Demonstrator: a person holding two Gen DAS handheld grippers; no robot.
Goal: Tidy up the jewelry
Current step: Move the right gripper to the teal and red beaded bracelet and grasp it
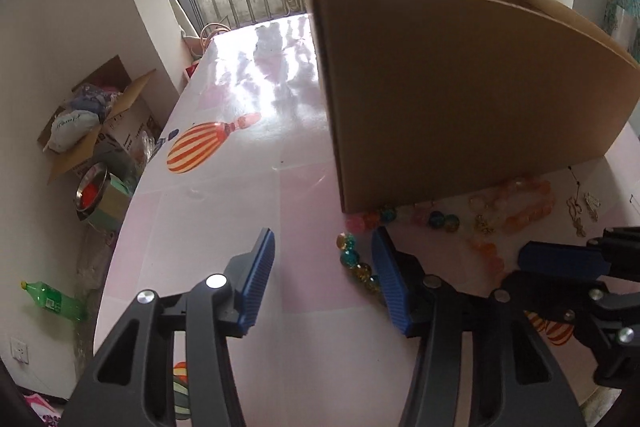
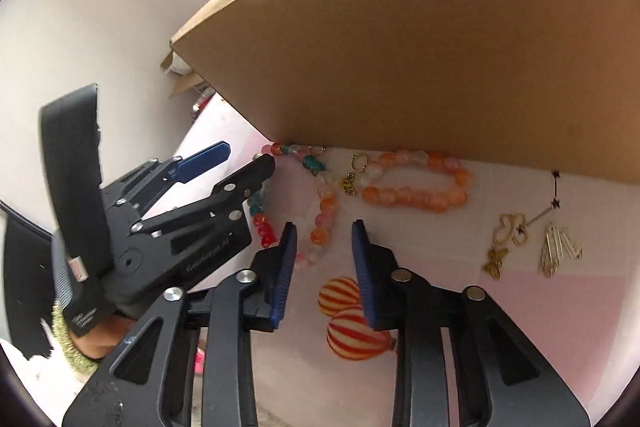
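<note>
A multicoloured bead bracelet (image 1: pixel 360 259) lies on the pink table against the base of a cardboard box (image 1: pixel 460 87). My left gripper (image 1: pixel 322 233) hangs open just left of it, its right finger beside the beads, nothing between the pads. In the right wrist view my right gripper (image 2: pixel 324 227) stands open over a pink and orange bead strand (image 2: pixel 326 211), with the pads clear of the beads. An orange bead bracelet (image 2: pixel 416 183) lies beyond, by the box wall (image 2: pixel 400 47). My left gripper (image 2: pixel 250 155) shows at the left.
Gold earrings (image 2: pixel 496 259), silver earrings (image 2: pixel 556 247) and a gold charm (image 2: pixel 350 183) lie on the table to the right. Balloon prints (image 2: pixel 352 323) mark the tablecloth. The table's left edge (image 1: pixel 132 203) drops to a floor with boxes and a green bottle (image 1: pixel 52 303).
</note>
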